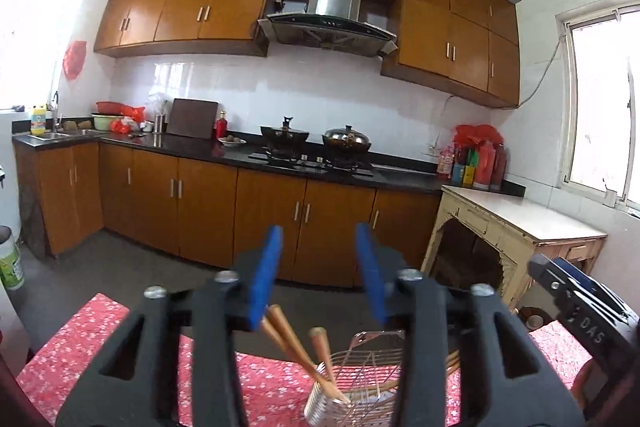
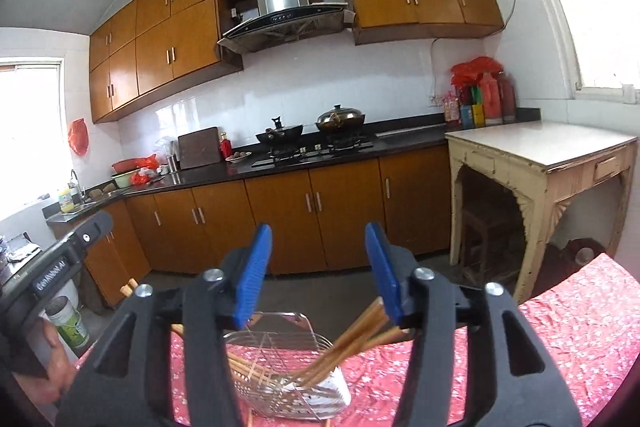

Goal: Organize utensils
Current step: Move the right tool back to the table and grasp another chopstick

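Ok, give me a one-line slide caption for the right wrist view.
Open right hand-held gripper above a metal utensil basket of wooden chopsticks on red floral cloth.

Left tool (image 1: 318, 275) open over metal holder (image 1: 352, 387) — wooden chopsticks (image 1: 304, 355) inside, red cloth (image 1: 100, 355) beneath.

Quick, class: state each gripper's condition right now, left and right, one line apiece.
Left gripper: open, holding nothing; chopsticks stand in the metal utensil holder below it.
Right gripper: open, holding nothing, above the wire rack.
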`<state>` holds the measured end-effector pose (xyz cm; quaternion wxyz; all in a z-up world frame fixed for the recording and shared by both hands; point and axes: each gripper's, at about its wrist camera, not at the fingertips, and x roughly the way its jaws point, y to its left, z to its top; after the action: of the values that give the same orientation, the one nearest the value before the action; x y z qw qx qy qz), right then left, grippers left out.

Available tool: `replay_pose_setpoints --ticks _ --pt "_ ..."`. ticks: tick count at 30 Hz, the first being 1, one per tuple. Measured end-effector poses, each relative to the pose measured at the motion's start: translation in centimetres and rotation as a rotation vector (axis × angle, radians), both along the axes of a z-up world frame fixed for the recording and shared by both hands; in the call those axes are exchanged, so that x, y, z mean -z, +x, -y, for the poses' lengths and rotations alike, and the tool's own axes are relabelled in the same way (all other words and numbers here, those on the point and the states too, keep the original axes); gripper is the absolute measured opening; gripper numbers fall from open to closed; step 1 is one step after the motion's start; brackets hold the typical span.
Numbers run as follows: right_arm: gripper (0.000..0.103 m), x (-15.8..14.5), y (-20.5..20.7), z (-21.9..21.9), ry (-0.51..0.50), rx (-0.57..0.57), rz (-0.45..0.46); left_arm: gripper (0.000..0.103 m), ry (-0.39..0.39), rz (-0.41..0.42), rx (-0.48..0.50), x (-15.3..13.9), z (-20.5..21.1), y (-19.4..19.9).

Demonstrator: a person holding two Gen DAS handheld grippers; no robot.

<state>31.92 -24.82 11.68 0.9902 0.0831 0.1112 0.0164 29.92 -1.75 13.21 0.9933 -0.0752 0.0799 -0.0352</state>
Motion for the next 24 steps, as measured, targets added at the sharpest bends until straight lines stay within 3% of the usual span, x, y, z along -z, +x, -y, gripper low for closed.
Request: replay_pose_setpoints --ticks 8,13,17,24 --pt "0.054 3.3 -5.9 1.0 0.002 0.014 -0.083 0.061 0.012 -0.04 -0.011 1.4 -2.0 -5.1" --pt "0.054 8.7 -9.2 0.0 -0.038 0.004 -0.203 0.066 0.037 -0.11 -0.013 5.1 -2.4 -8.4" --pt "0.054 13.6 -11.3 -1.1 -0.03 -0.031 -0.324 0.066 0.063 -0.212 0.001 9.3 -2.0 -10.1" --pt "0.038 20.8 -13.5 -3.3 -0.032 -0.11 -0.528 0.066 0.081 -0.336 0.045 15.3 -0.9 -12.0"
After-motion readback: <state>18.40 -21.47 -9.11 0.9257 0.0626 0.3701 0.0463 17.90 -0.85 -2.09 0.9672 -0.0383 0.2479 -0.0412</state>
